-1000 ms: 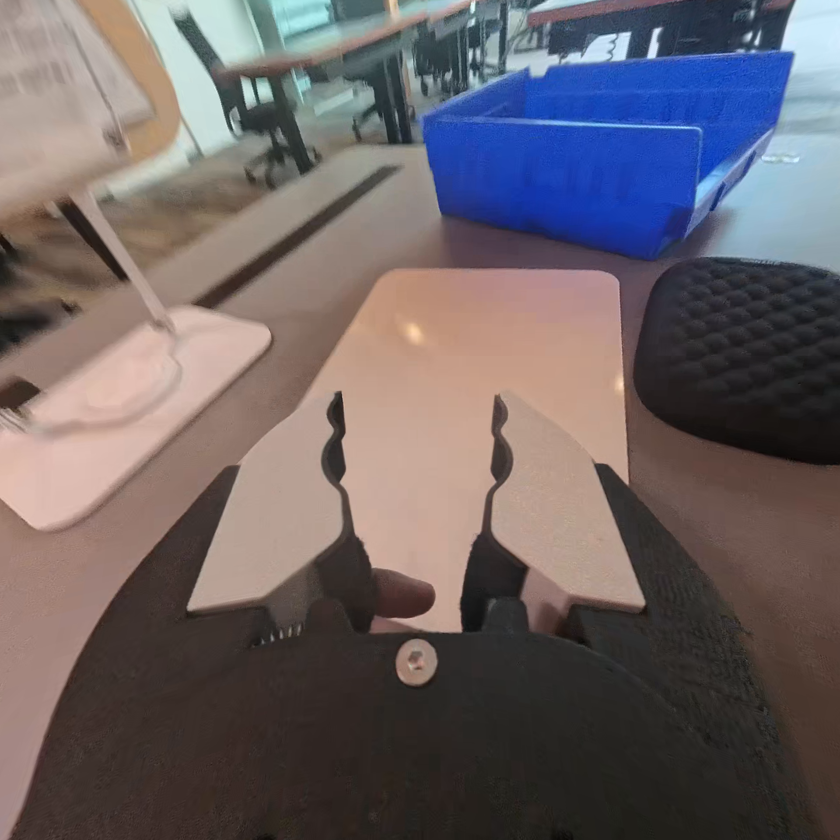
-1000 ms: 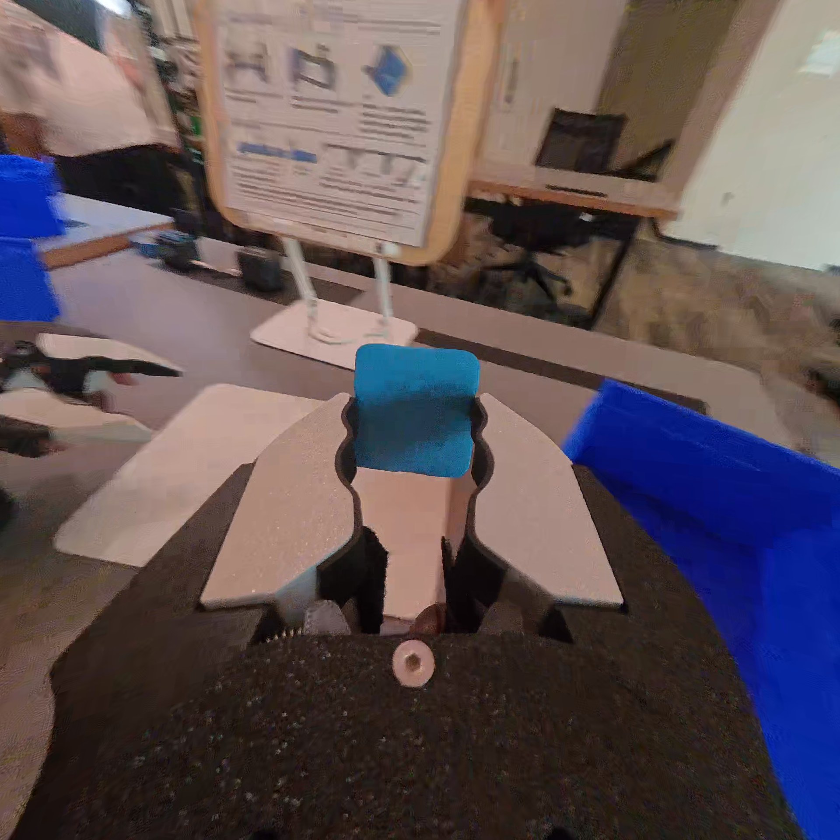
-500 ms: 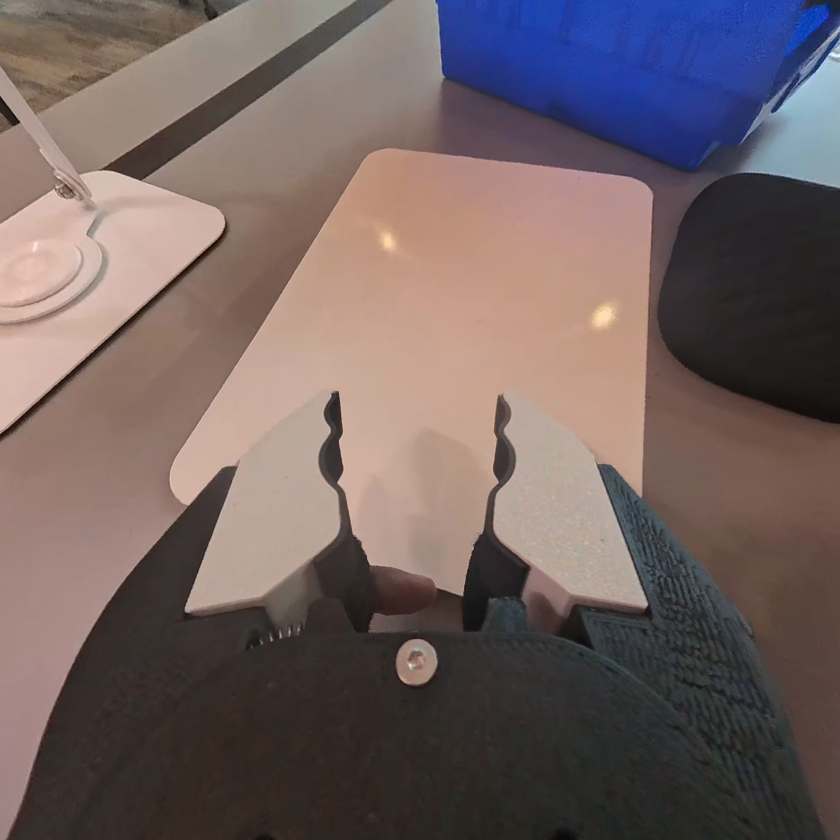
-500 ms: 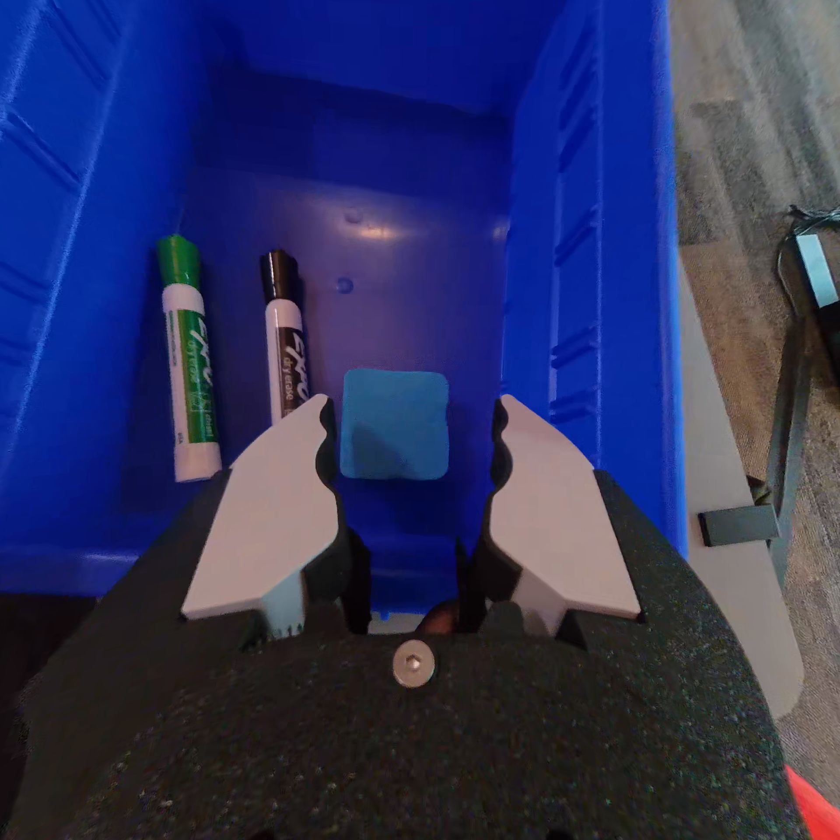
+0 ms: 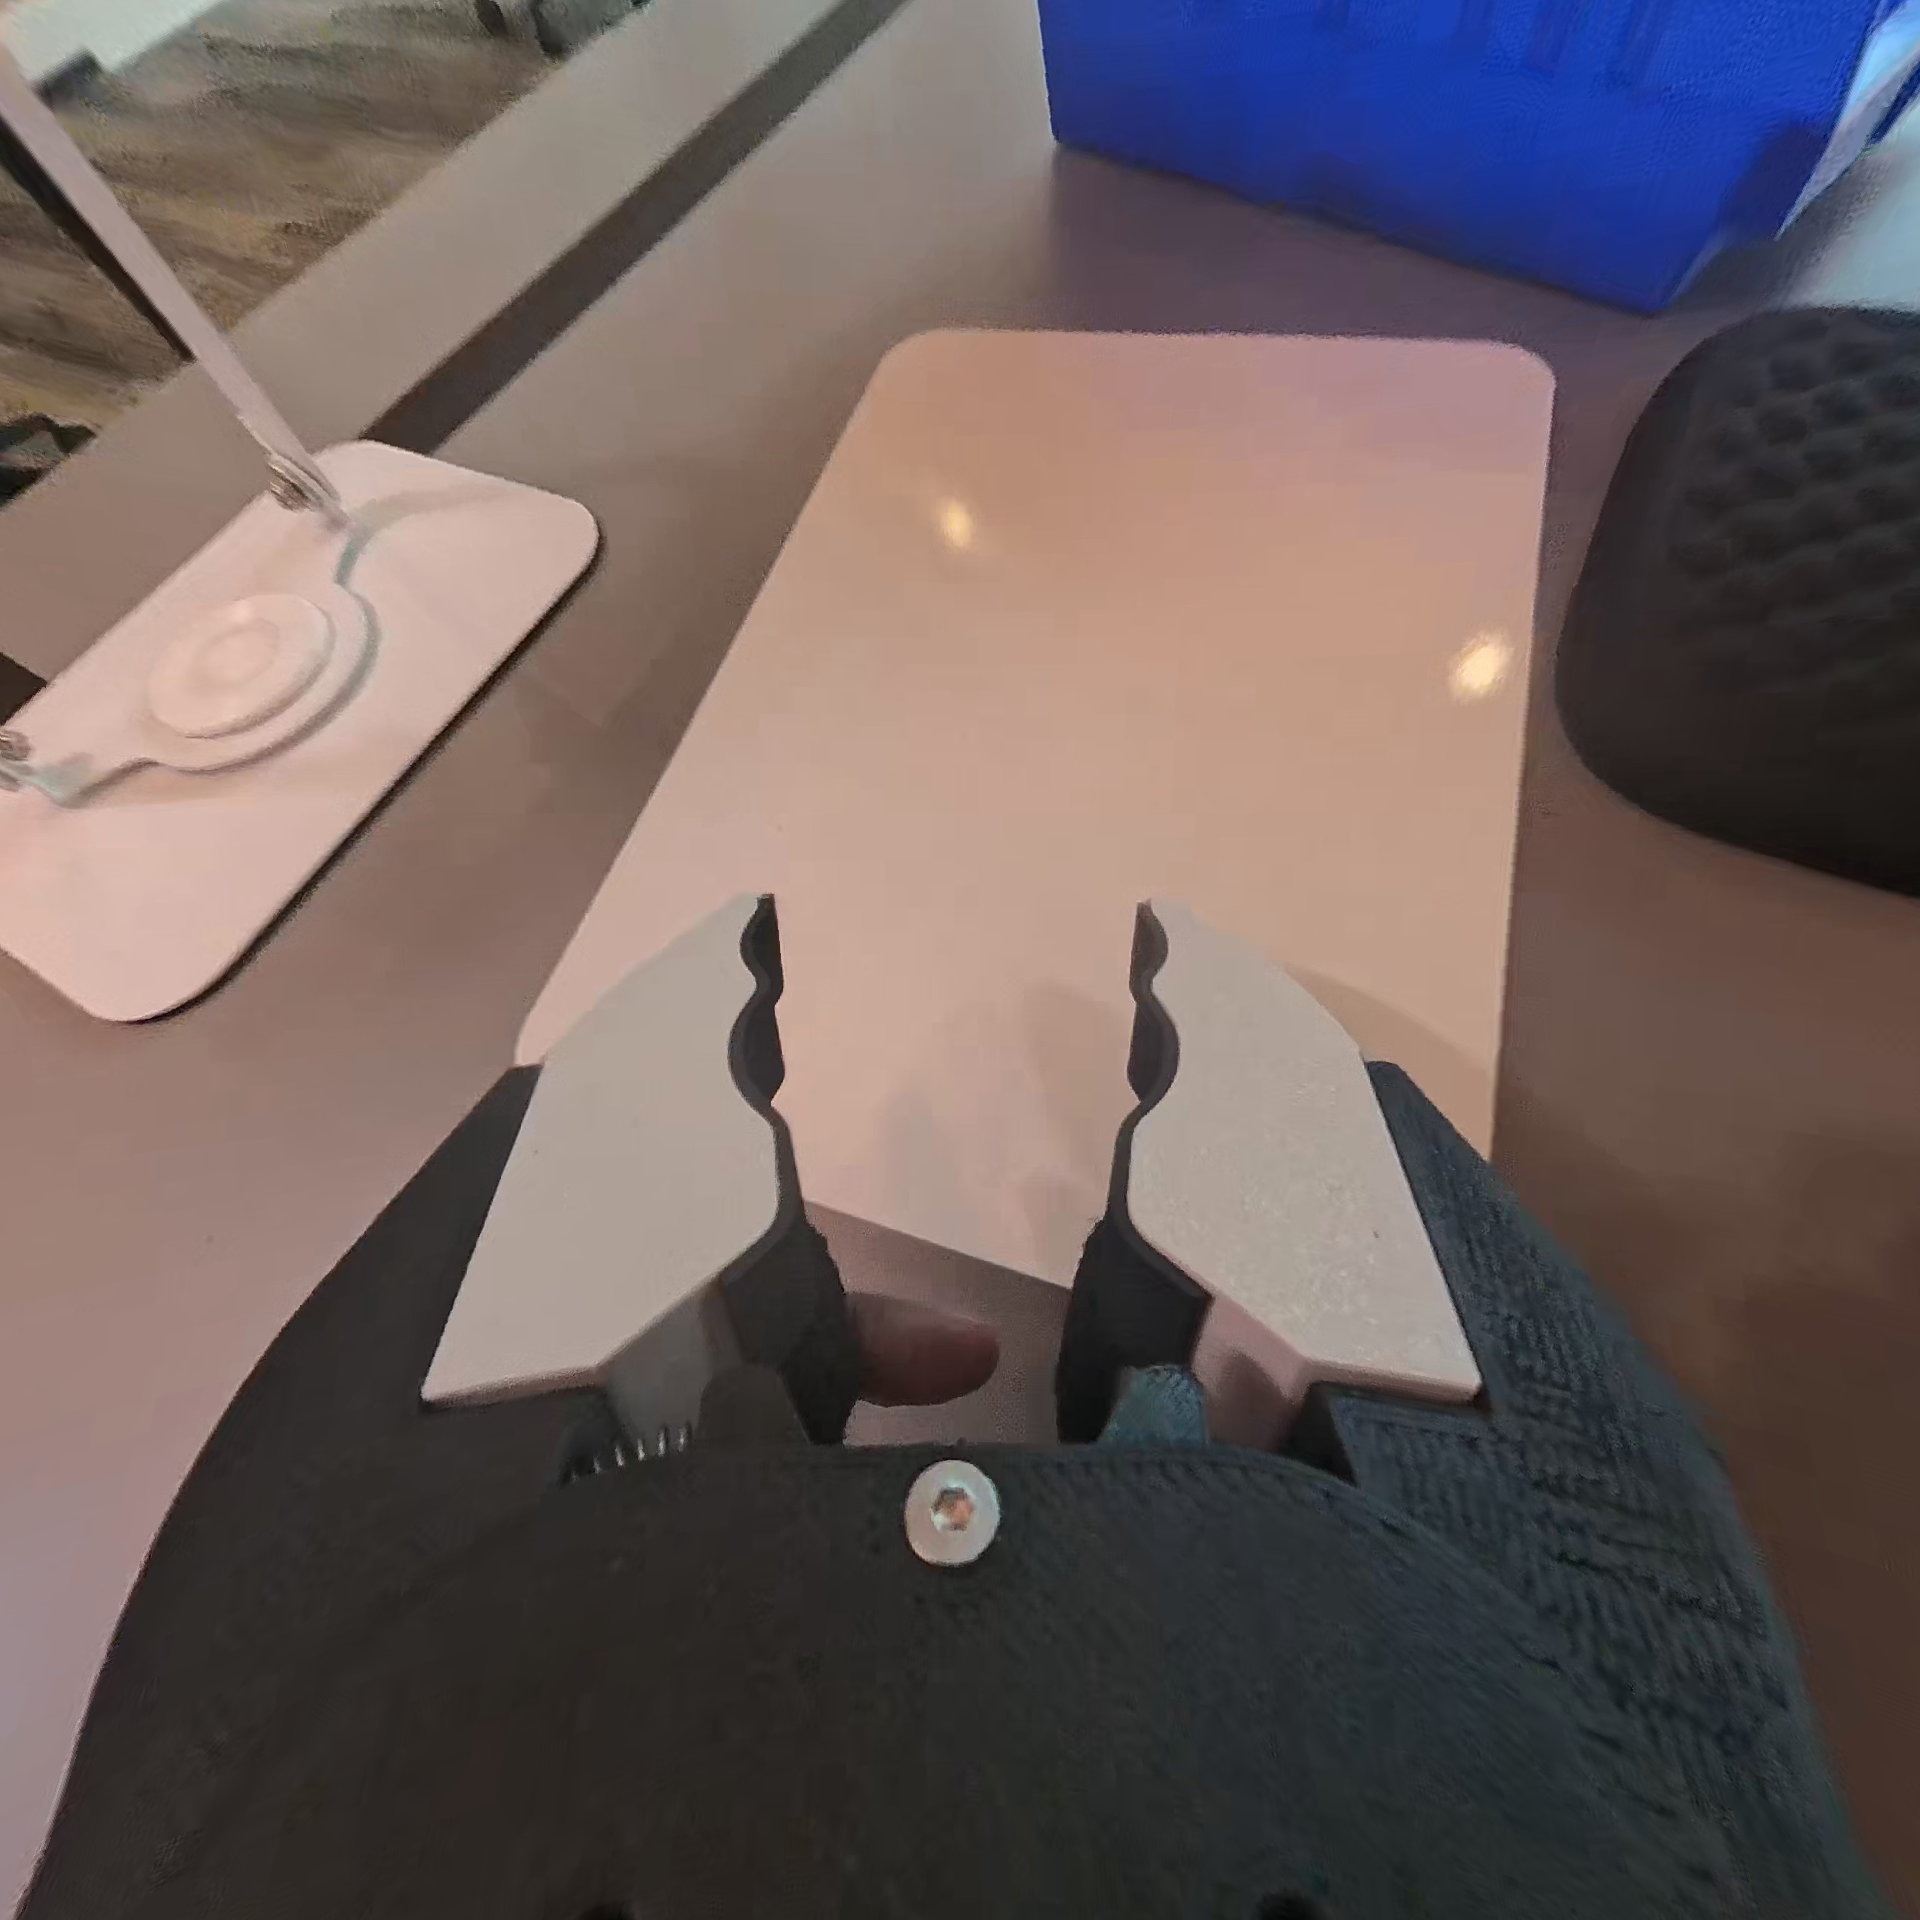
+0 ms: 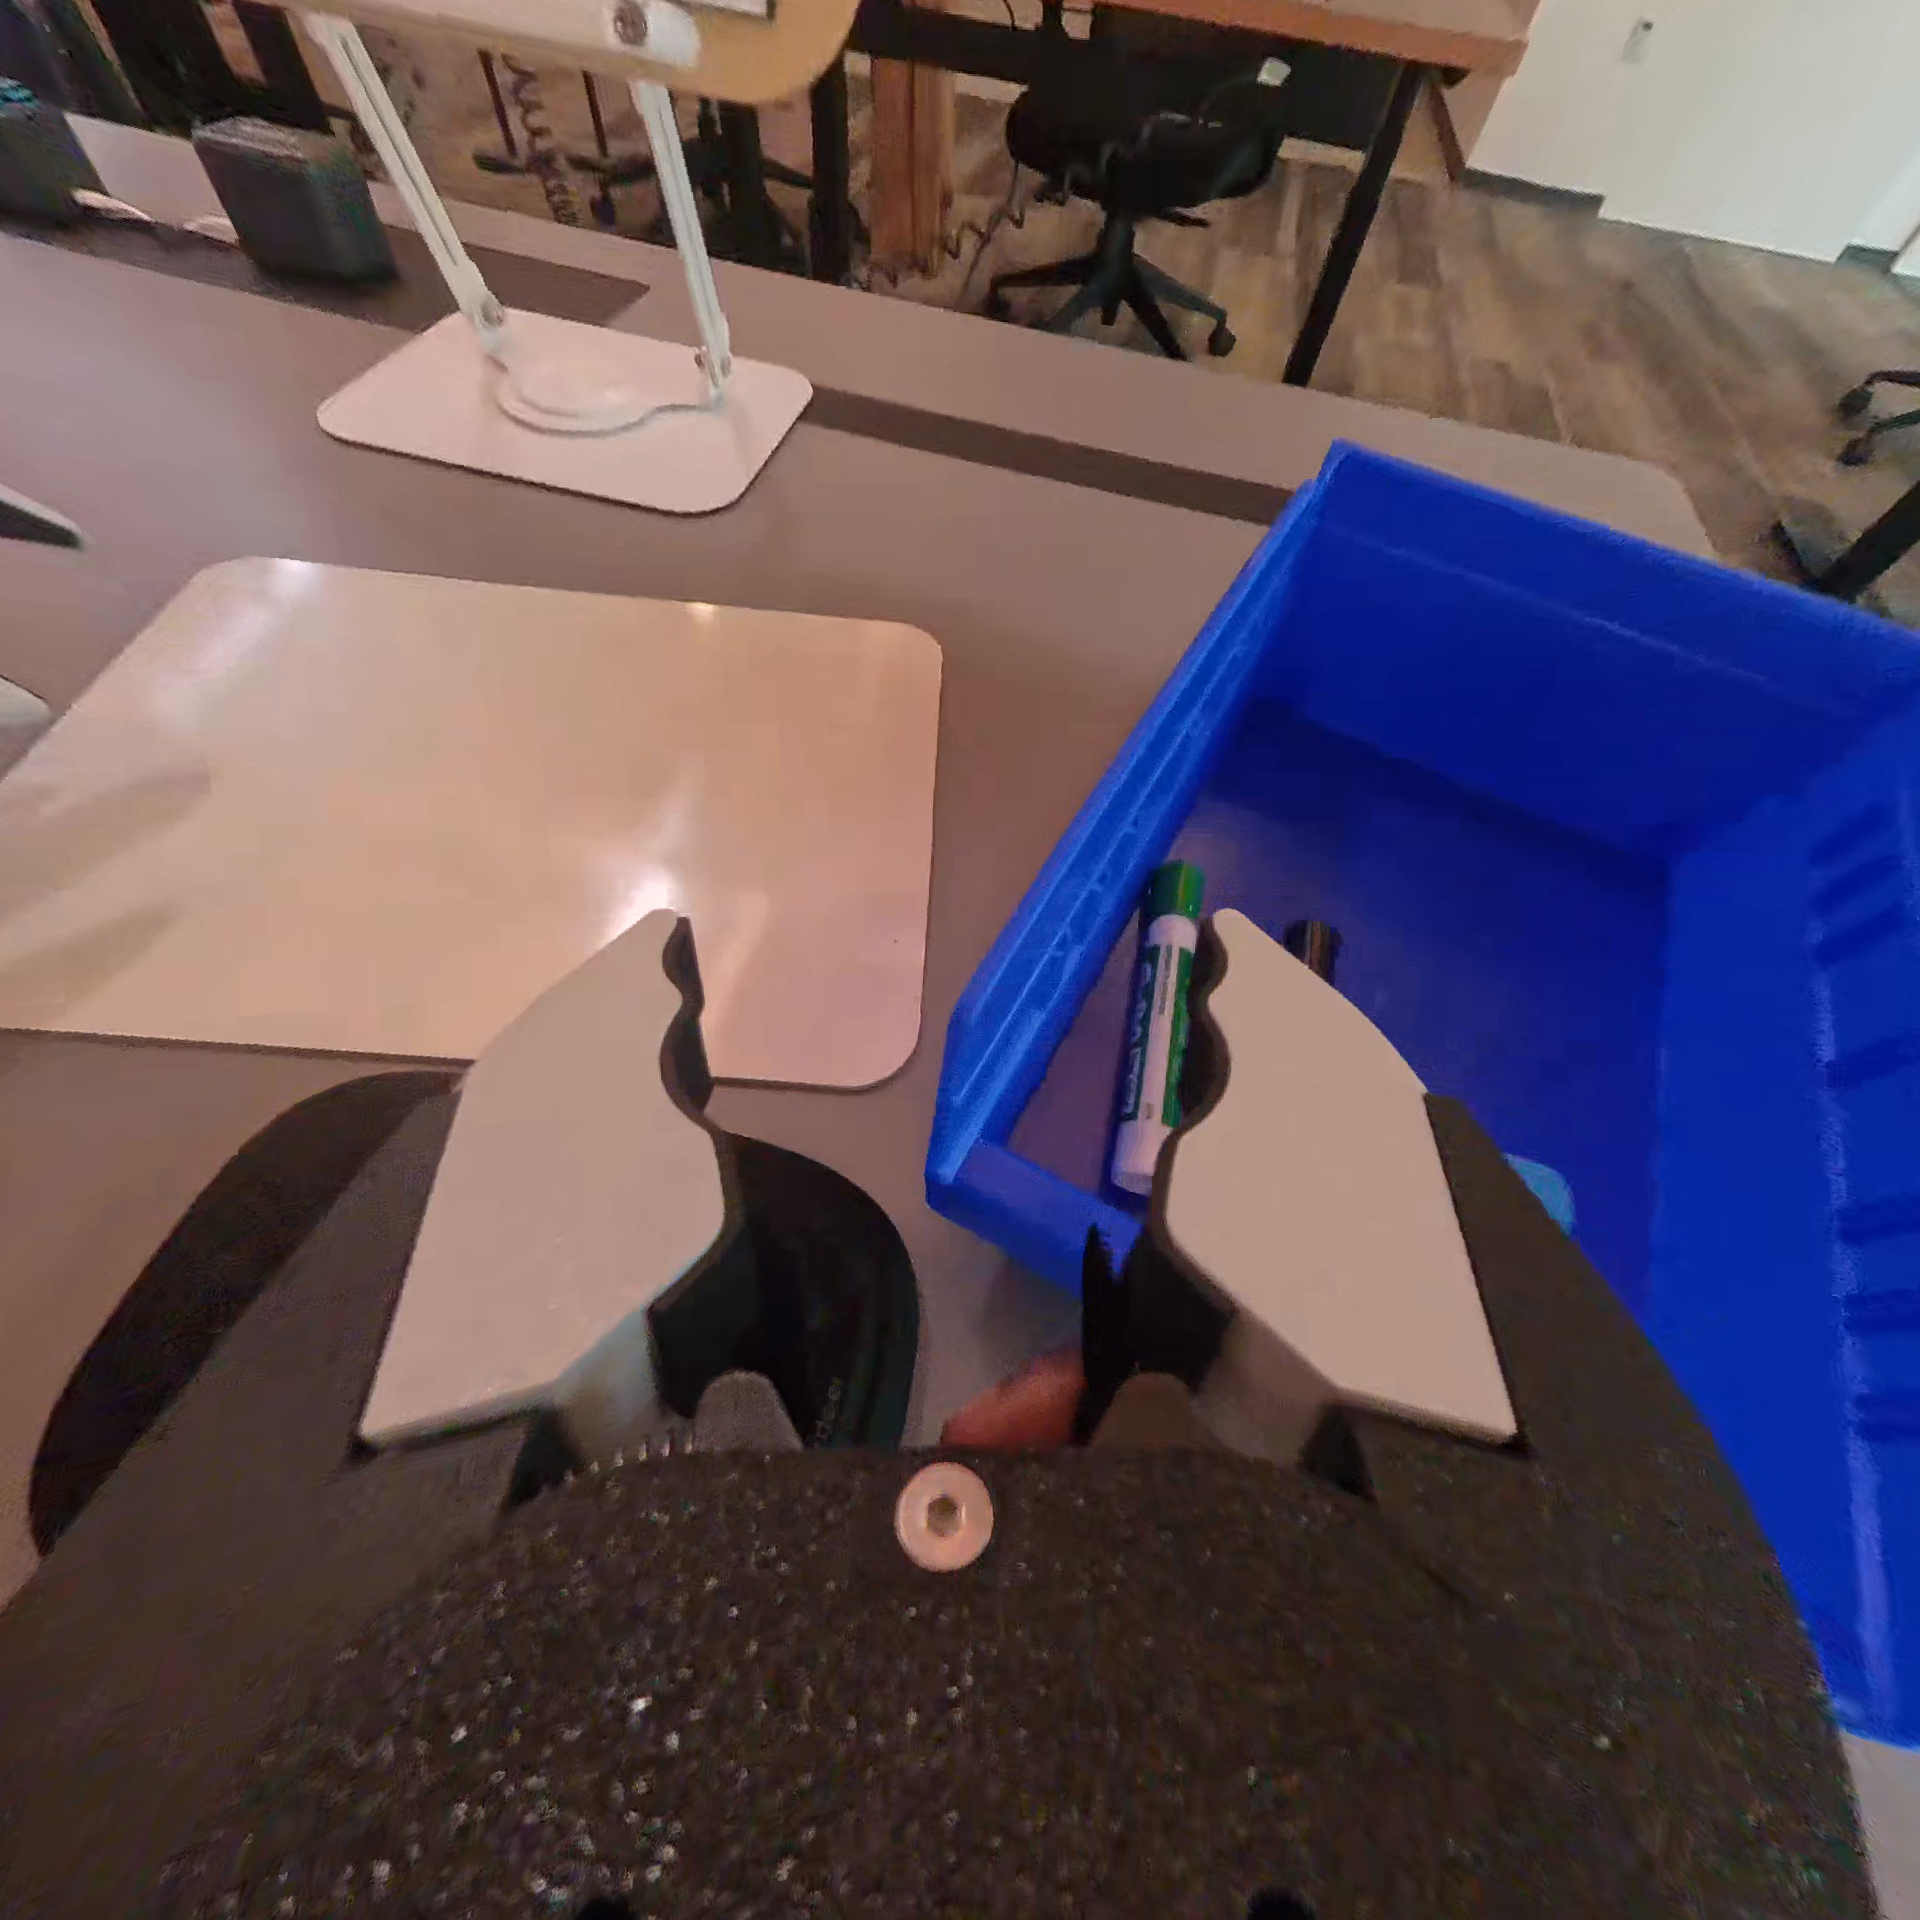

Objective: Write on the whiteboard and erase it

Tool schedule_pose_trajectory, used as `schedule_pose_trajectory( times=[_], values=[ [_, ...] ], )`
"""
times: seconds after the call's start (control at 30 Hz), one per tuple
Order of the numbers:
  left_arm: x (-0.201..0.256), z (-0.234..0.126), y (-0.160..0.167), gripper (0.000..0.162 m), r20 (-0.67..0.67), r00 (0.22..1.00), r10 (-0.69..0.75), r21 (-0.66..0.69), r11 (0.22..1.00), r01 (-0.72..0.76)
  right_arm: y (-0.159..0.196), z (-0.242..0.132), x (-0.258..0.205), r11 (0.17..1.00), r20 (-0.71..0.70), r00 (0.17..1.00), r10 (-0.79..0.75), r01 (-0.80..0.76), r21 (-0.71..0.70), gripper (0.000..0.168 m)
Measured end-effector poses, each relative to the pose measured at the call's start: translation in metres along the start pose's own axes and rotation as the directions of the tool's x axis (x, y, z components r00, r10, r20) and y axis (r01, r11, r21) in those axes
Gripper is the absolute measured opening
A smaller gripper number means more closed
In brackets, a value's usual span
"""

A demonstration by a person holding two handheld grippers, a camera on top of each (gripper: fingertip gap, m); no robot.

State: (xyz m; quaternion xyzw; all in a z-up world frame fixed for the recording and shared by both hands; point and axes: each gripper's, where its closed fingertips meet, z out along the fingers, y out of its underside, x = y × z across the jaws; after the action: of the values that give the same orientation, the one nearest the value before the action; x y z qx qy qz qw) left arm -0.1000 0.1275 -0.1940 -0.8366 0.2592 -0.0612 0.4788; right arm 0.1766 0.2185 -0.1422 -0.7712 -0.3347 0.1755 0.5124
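A blank white whiteboard (image 5: 1122,665) lies flat on the brown table; it also shows in the right wrist view (image 6: 468,810). My left gripper (image 5: 954,914) is open and empty over the board's near end. My right gripper (image 6: 940,925) is open and empty, above the gap between the board and a blue bin (image 6: 1475,831). In the bin lie a green marker (image 6: 1158,1029), a black marker (image 6: 1314,940) mostly hidden by my right finger, and a blue eraser (image 6: 1543,1190) of which only a corner shows.
A white stand base (image 6: 566,416) with two slanted legs sits behind the board, also in the left wrist view (image 5: 239,707). A black textured pad (image 5: 1756,623) lies right of the board. The blue bin (image 5: 1455,135) stands behind it. Office chairs and desks are beyond the table.
My right gripper let go of the blue eraser in the bin, then pulled back and up toward the board. My left gripper stayed open, shifting slightly over the board.
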Motion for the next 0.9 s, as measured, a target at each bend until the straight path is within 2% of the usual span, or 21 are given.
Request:
schedule_pose_trajectory(
  times=[0.1,0.2,0.27,0.33,0.4,0.43,0.53,0.6,0.67,0.7,0.73,0.77,0.8,0.87,0.9],
  values=[
    [0.0,-0.035,-0.014,0.067,0.054,0.998,-0.01,0.054,0.999,0.007,0.023,0.008,0.008,0.999,-0.069,0.997,0.03,-0.033,-0.035,0.083],
    [-0.016,-0.095,-0.023,0.072,0.252,0.967,-0.043,0.15,0.989,0.005,0.04,0.016,0.019,0.999,-0.163,0.987,0.01,-0.016,-0.037,0.075],
    [-0.046,-0.151,-0.013,0.073,0.477,0.868,-0.135,0.194,0.98,0.046,0.046,0.021,0.026,1.0,-0.209,0.978,0.001,-0.007,-0.029,0.069],
    [-0.074,-0.21,0.015,0.075,0.671,0.71,-0.214,0.207,0.973,0.098,0.046,0.025,0.031,1.0,-0.248,0.968,-0.021,0.016,-0.02,0.062],
    [-0.093,-0.25,0.05,0.082,0.774,0.595,-0.216,0.129,0.974,0.185,0.044,0.029,0.031,0.998,-0.258,0.964,-0.059,0.051,-0.035,0.06],
    [-0.095,-0.261,0.07,0.086,0.791,0.579,-0.2,0.057,0.965,0.255,0.044,0.03,0.03,0.996,-0.262,0.962,-0.083,0.072,-0.052,0.059],
    [-0.083,-0.26,0.107,0.091,0.725,0.648,-0.234,-0.053,0.919,0.391,0.043,0.037,0.022,0.987,-0.242,0.959,-0.145,0.124,-0.099,0.059],
    [-0.089,-0.252,0.129,0.088,0.722,0.644,-0.252,-0.087,0.89,0.447,0.041,0.042,0.021,0.985,-0.247,0.956,-0.157,0.135,-0.105,0.059],
    [-0.089,-0.234,0.157,0.084,0.69,0.678,-0.254,-0.177,0.849,0.498,0.039,0.047,0.02,0.981,-0.255,0.951,-0.177,0.151,-0.118,0.058],
    [-0.087,-0.222,0.165,0.074,0.653,0.707,-0.27,-0.195,0.843,0.502,0.041,0.05,0.02,0.979,-0.257,0.948,-0.187,0.156,-0.134,0.056],
    [-0.089,-0.213,0.171,0.056,0.637,0.716,-0.284,-0.192,0.842,0.505,0.043,0.053,0.02,0.974,-0.257,0.946,-0.199,0.162,-0.159,0.05],
    [-0.098,-0.214,0.176,0.042,0.674,0.687,-0.272,-0.175,0.845,0.506,0.046,0.055,0.022,0.967,-0.261,0.941,-0.217,0.171,-0.189,0.04],
    [-0.103,-0.214,0.174,0.04,0.691,0.668,-0.276,-0.144,0.854,0.501,0.048,0.055,0.024,0.961,-0.272,0.934,-0.232,0.177,-0.211,0.03],
    [-0.112,-0.226,0.175,0.026,0.756,0.619,-0.212,-0.16,0.858,0.488,0.048,0.053,0.031,0.959,-0.301,0.926,-0.229,0.161,-0.233,0.022],
    [-0.115,-0.233,0.174,0.02,0.78,0.6,-0.178,-0.171,0.862,0.477,0.046,0.05,0.035,0.958,-0.316,0.918,-0.238,0.169,-0.231,0.009]
  ],
)
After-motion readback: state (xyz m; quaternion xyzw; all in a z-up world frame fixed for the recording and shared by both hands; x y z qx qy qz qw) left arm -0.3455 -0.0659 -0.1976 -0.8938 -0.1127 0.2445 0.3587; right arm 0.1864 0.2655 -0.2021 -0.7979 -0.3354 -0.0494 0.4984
